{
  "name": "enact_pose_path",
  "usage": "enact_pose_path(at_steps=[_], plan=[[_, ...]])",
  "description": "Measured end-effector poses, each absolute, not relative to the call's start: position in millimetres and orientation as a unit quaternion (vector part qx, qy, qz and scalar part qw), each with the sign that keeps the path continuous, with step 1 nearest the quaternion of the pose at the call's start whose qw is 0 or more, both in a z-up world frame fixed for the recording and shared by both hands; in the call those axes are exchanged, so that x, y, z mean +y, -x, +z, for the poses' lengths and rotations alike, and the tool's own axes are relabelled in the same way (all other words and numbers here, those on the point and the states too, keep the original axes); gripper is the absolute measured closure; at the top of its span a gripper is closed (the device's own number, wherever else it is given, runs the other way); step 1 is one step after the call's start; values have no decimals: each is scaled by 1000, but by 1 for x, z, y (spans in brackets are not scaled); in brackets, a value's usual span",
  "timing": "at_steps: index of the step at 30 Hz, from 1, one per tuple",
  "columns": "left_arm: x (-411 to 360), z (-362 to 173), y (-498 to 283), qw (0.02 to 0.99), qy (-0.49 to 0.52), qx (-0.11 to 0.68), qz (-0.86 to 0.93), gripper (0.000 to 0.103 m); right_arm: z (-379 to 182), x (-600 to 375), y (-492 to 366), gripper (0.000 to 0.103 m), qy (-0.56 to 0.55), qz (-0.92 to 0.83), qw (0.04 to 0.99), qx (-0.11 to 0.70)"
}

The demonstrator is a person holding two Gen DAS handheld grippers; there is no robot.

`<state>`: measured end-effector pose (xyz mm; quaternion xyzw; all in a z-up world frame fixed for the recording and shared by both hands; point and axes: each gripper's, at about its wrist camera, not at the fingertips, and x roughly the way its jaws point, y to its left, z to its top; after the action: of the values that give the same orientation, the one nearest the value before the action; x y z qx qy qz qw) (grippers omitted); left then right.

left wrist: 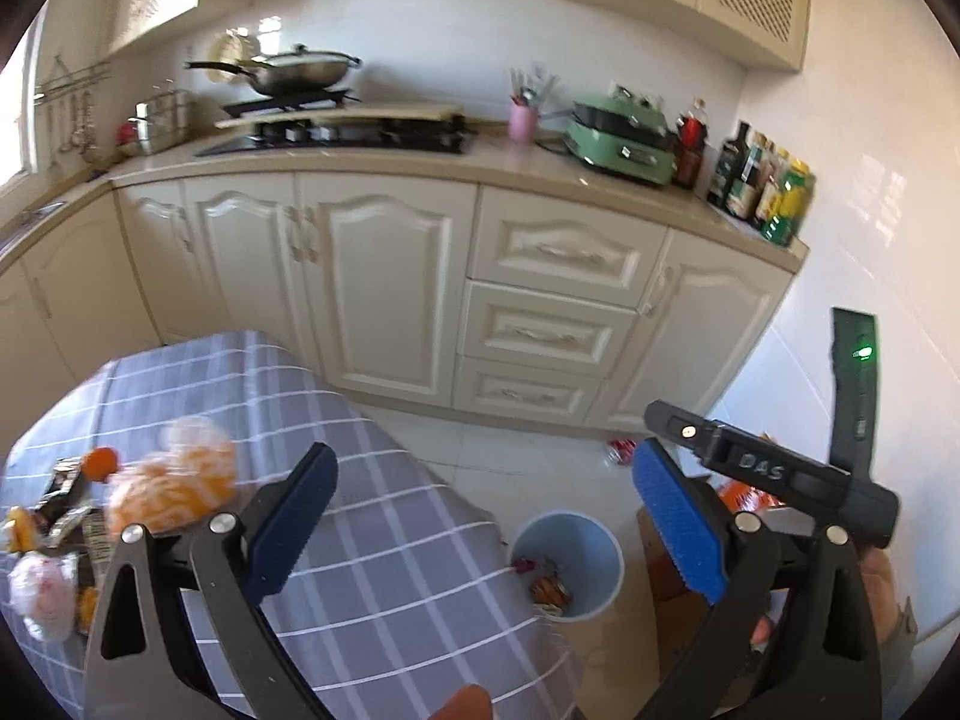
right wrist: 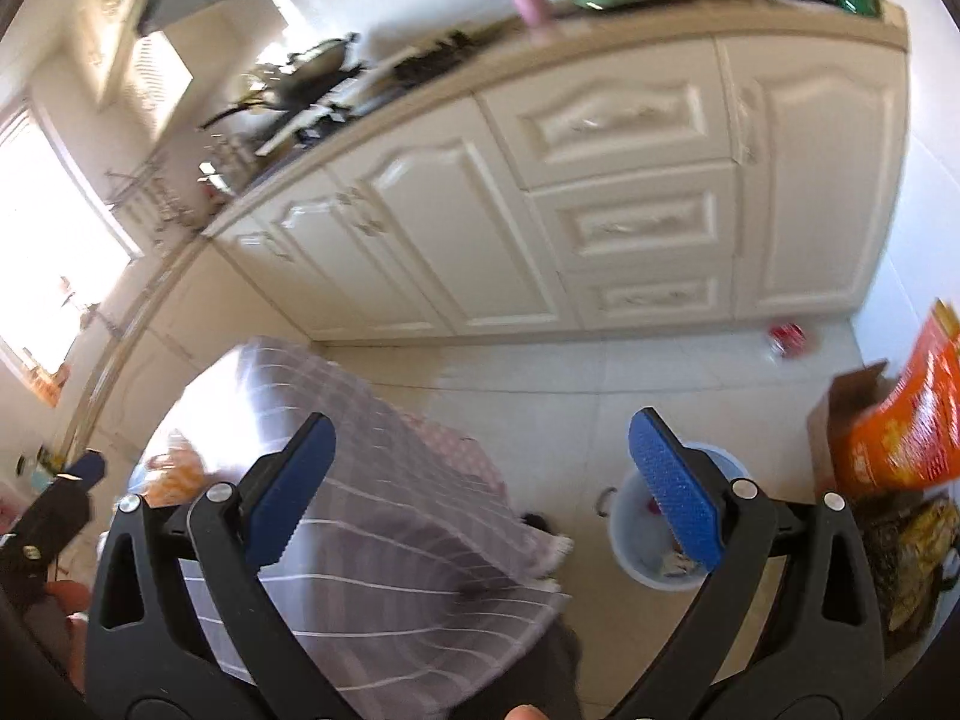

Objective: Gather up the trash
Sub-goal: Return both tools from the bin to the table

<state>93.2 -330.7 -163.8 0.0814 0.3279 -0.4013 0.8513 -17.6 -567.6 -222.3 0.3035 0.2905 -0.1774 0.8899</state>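
Both grippers are held spread wide with nothing between their blue pads.

From the left wrist camera, the left gripper (left wrist: 483, 519) is seen above the edge of a table (left wrist: 384, 480) covered with a grey checked cloth, its jaws parted and empty. At the table's far left a heap of trash (left wrist: 78, 516) is found: an orange-and-white plastic bag (left wrist: 174, 480), dark wrappers, and a pale crumpled bag near the rim of the view. A light blue bin (left wrist: 585, 576) is placed on the tiled floor just beside the table's corner, between the two pads in this view, with a few wrappers lying inside it. A small red-and-white wrapper (left wrist: 621, 450) is left on the floor near the cream cabinets (left wrist: 372, 276). The right gripper's body is seen from the side at the right, partly hiding an orange box.

From the right wrist camera, which is blurred by motion, the right gripper (right wrist: 480, 492) is shown equally released and empty, above the table's corner. The bin (right wrist: 636, 546) is partly hidden behind the right pad, scraps being visible inside. The red wrapper (right wrist: 789, 339) lies on the floor close to the cabinets. An orange box (right wrist: 906, 420) is tilted against an open cardboard carton (right wrist: 840, 420) at the right. The left gripper's dark body is visible at the left edge.
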Motion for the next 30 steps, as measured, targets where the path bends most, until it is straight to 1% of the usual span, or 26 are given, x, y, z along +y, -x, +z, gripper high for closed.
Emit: enact_pose_path(at_steps=[6,14,23,26,30], plan=[[-274,-141,-102,878,-61,301,-366,6,-175,-509,-3,7,-263,-121,920,264],[-191,-129,-116,909,-41,283,-302,6,-139,-431,-34,6,-214,-46,943,251],[-107,-134,-129,930,-30,277,-238,6,-132,-367,-57,6,-177,7,948,264],[-83,-142,-134,932,-32,281,-225,6,-134,-351,-63,6,-168,20,947,273],[-60,-164,-142,931,-60,294,-210,6,-144,-331,-72,6,-163,33,942,290]])
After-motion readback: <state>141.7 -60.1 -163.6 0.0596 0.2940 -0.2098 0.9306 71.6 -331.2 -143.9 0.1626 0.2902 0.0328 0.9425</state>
